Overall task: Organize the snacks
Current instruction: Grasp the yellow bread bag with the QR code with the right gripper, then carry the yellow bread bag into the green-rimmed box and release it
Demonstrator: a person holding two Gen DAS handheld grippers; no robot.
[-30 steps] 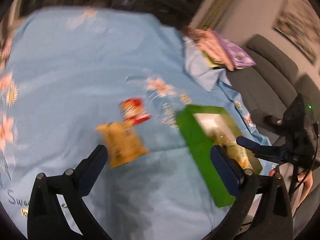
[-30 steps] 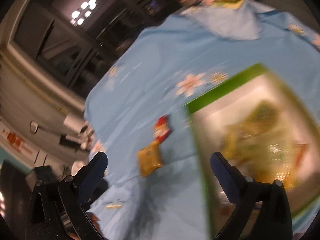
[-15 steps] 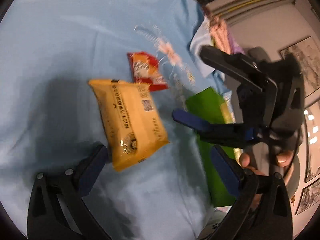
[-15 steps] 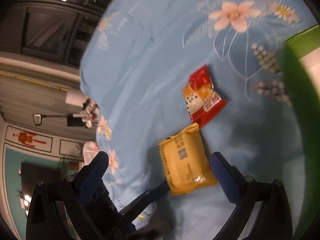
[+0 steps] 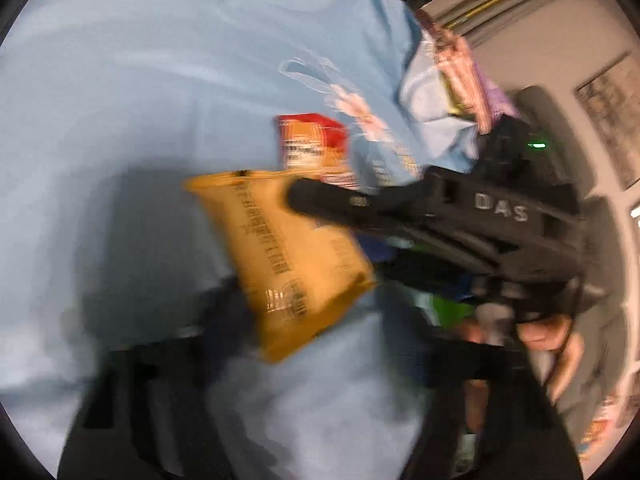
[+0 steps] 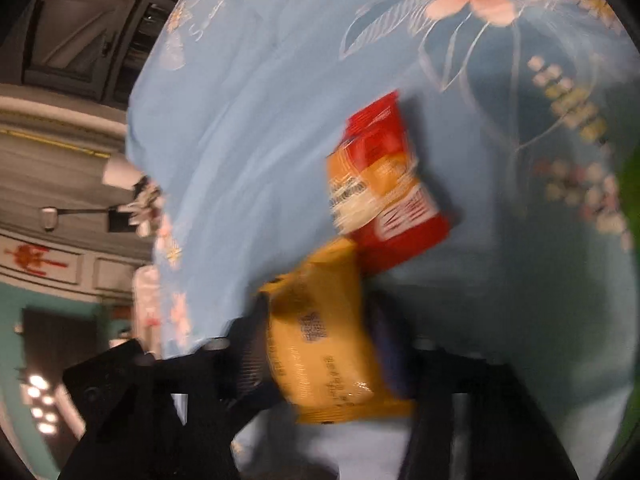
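A yellow snack packet (image 5: 288,256) lies on the light blue floral cloth (image 5: 120,100), with a red and orange snack packet (image 5: 316,148) just beyond it. My right gripper (image 6: 316,344) has its jaws closed around the yellow packet (image 6: 324,356); the red packet (image 6: 384,188) lies just past it. In the left wrist view the right gripper's finger (image 5: 332,200) lies across the yellow packet. My left gripper (image 5: 320,336) is blurred, its jaws on either side of the packet's near end.
A green box (image 5: 448,308) shows behind the right gripper. A pile of coloured packets (image 5: 464,76) lies on folded cloth at the far edge. A grey sofa and wall are to the right.
Both grippers have moved in on the yellow packet. The right gripper's jaws have narrowed onto it, and the left gripper's jaws have come closer together.
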